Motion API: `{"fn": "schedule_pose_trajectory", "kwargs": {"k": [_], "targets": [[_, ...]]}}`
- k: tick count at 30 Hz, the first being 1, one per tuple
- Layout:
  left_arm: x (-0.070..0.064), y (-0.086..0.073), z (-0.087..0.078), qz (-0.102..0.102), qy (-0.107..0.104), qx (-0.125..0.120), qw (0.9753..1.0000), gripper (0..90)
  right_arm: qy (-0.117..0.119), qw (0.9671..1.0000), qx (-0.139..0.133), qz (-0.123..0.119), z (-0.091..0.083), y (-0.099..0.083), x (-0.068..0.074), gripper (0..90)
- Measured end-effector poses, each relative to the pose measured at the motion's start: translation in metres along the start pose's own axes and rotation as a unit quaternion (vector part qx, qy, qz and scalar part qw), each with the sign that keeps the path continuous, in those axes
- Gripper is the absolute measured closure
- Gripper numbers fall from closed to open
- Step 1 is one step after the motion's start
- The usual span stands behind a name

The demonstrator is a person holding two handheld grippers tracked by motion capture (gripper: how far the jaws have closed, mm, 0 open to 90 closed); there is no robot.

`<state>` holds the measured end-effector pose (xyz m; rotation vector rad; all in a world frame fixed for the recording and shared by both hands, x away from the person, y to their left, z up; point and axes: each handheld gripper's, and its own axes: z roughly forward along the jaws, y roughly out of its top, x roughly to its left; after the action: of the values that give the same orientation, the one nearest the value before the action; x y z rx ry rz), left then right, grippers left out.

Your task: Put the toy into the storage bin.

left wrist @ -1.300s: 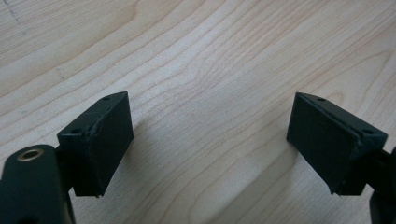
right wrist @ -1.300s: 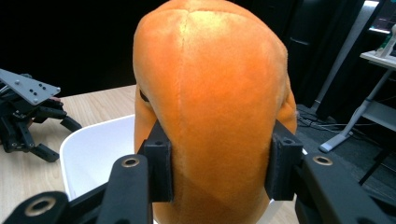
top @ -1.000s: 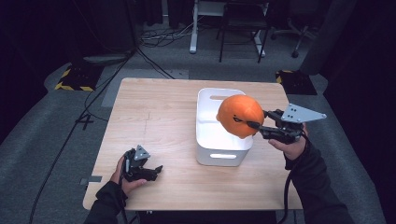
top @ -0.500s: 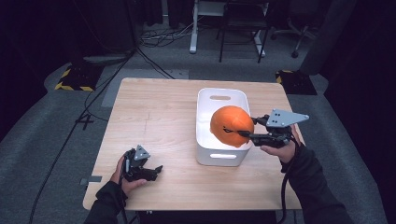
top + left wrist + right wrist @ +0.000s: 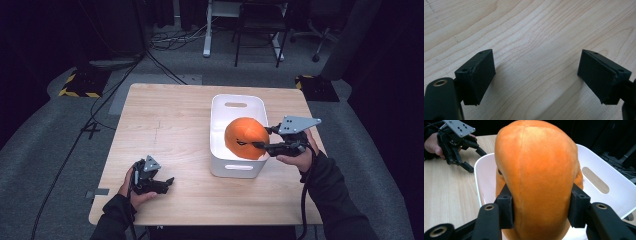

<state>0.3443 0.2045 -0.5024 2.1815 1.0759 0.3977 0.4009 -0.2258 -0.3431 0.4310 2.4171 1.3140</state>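
An orange plush pumpkin [image 5: 245, 138] hangs partly inside the white bin [image 5: 235, 102], low against its near right side. My right gripper [image 5: 264, 139] is shut on the pumpkin from the right. In the right gripper view the two black jaws press into the sides of the pumpkin [image 5: 536, 177], with the white bin [image 5: 604, 170] below and behind it. My left gripper [image 5: 166, 183] rests on the table near its front left edge, open. In the left gripper view its pads [image 5: 477, 75] stand wide apart over bare wood, nothing between them.
The wooden table [image 5: 165, 125] has bare room left of the bin. The left gripper [image 5: 457, 143] also appears far off in the right gripper view. Chairs, cables and a yellow-black marked block [image 5: 80, 85] lie on the grey floor beyond.
My right gripper has carried the pumpkin down and to the left, from above the bin's right rim into the bin. The left gripper has stayed put.
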Motion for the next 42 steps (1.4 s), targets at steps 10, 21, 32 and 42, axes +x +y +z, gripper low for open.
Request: {"fn": "schedule_pose_trajectory", "kwargs": {"k": [10,21,32,42], "targets": [[0.000,0.000,0.000,0.000,0.000,0.000,1.0000,14.8,0.005,0.9997,0.026,-0.002,0.008,-0.001,-0.001,46.6],[0.000,0.000,0.000,0.000,0.000,0.000,1.0000,14.7,0.012,0.9979,0.063,-0.002,0.017,-0.004,-0.001,43.1],[0.000,0.000,0.000,0.000,0.000,0.000,1.0000,14.8,0.020,0.9948,0.100,-0.007,0.026,-0.004,-0.001,40.3],[0.000,0.000,0.000,0.000,0.000,0.000,1.0000,14.8,0.027,0.9903,0.136,-0.006,0.031,-0.004,0.000,36.0]]}}
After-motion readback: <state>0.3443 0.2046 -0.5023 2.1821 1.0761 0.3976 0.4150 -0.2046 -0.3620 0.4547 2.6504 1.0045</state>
